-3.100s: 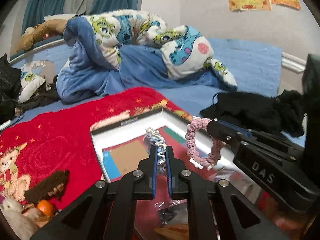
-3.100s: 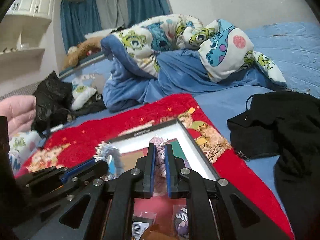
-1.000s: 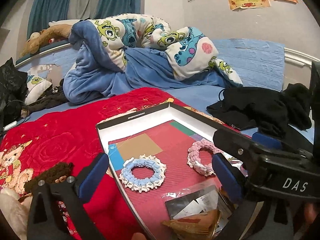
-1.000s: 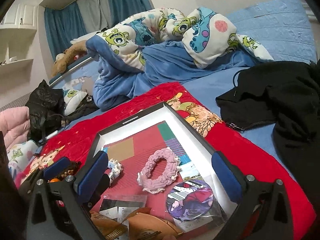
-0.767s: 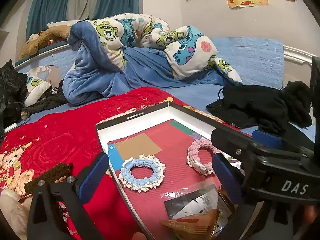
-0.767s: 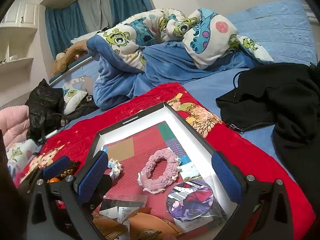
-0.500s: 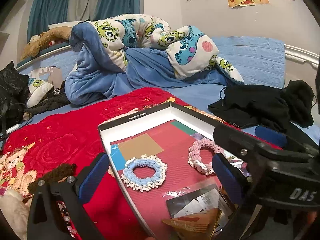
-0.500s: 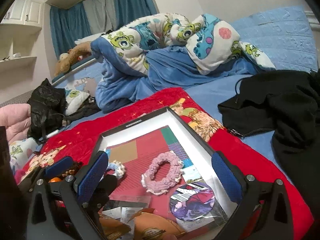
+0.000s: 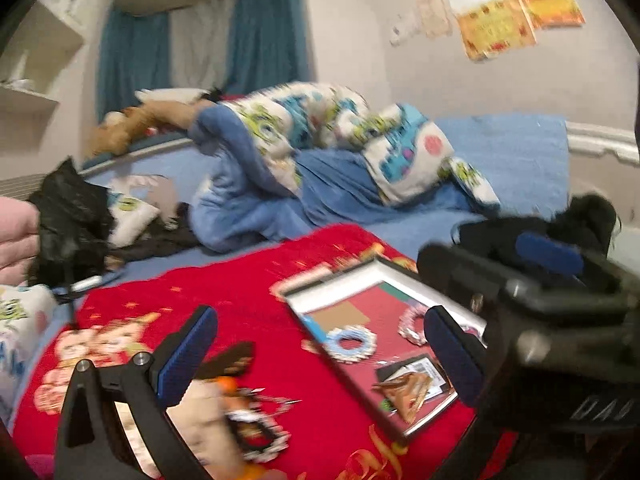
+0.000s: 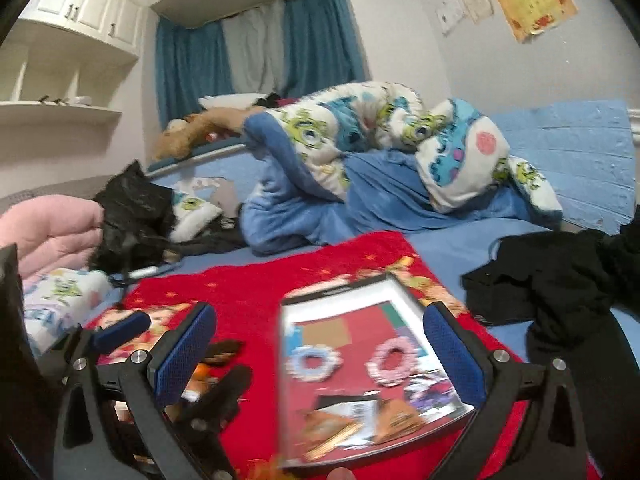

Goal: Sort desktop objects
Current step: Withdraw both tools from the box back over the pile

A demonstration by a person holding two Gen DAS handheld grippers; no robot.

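Bed with red blanket [image 10: 256, 292] | blue ring [image 10: 313, 361] and pink ring [image 10: 391, 360] in box [image 10: 289, 320] | left gripper [image 9: 320, 354], right gripper [image 10: 320, 354] wide, empty | brown toy [image 9: 228, 360] left outside

Blurred trinkets [image 9: 244, 420] (bottom-left) — unidentifiable

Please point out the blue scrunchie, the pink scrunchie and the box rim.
blue scrunchie [image 10: 313, 362]: right wrist view, on its left loop.
pink scrunchie [image 10: 394, 361]: right wrist view, on its lower band.
box rim [image 10: 340, 290]: right wrist view, far edge.
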